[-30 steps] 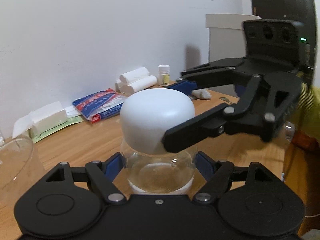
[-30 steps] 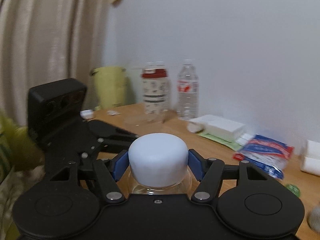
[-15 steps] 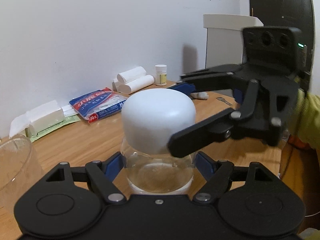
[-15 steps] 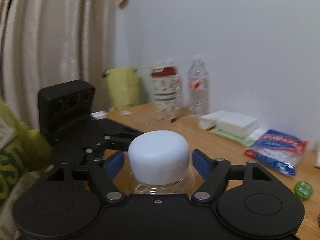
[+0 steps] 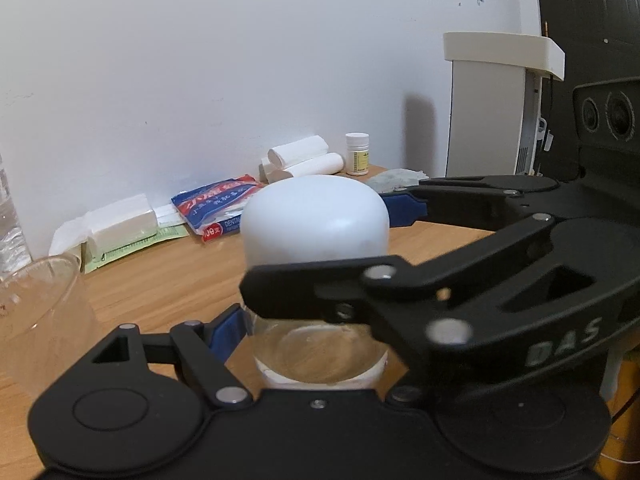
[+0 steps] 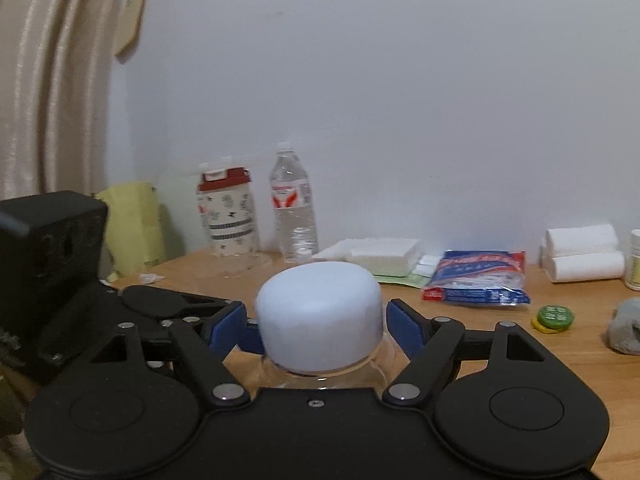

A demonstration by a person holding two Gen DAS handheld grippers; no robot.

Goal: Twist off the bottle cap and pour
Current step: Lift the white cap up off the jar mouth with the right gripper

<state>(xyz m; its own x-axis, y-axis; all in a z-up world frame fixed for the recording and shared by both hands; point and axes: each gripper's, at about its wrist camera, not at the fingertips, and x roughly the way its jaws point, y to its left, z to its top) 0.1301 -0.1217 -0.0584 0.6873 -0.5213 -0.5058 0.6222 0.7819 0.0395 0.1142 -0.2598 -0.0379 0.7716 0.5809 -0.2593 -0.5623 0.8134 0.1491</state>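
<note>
A clear bottle [image 5: 320, 354] with a large white domed cap [image 5: 316, 218] stands upright on the wooden table. My left gripper [image 5: 316, 332] is shut on the bottle's clear body below the cap. My right gripper [image 6: 318, 326] reaches in from the right at cap height; its blue pads [image 6: 404, 326] stand a little off the cap [image 6: 318, 316] on both sides, so it is open. In the left wrist view the right gripper [image 5: 460, 272] crosses in front of the bottle. An empty clear glass cup [image 5: 38, 316] stands at the left.
Along the white wall lie a blue-red packet [image 6: 476, 278], tissue packs [image 6: 372, 256], white rolls [image 6: 582, 252], a small pill bottle [image 5: 357, 154], a water bottle [image 6: 294, 220] and a patterned container [image 6: 228, 214]. A green cap [image 6: 554, 316] and grey cloth [image 6: 626, 328] lie at right.
My right gripper let go of the cap and opened, then swung round the bottle so its near arm now crosses in front. The left gripper and bottle stayed put.
</note>
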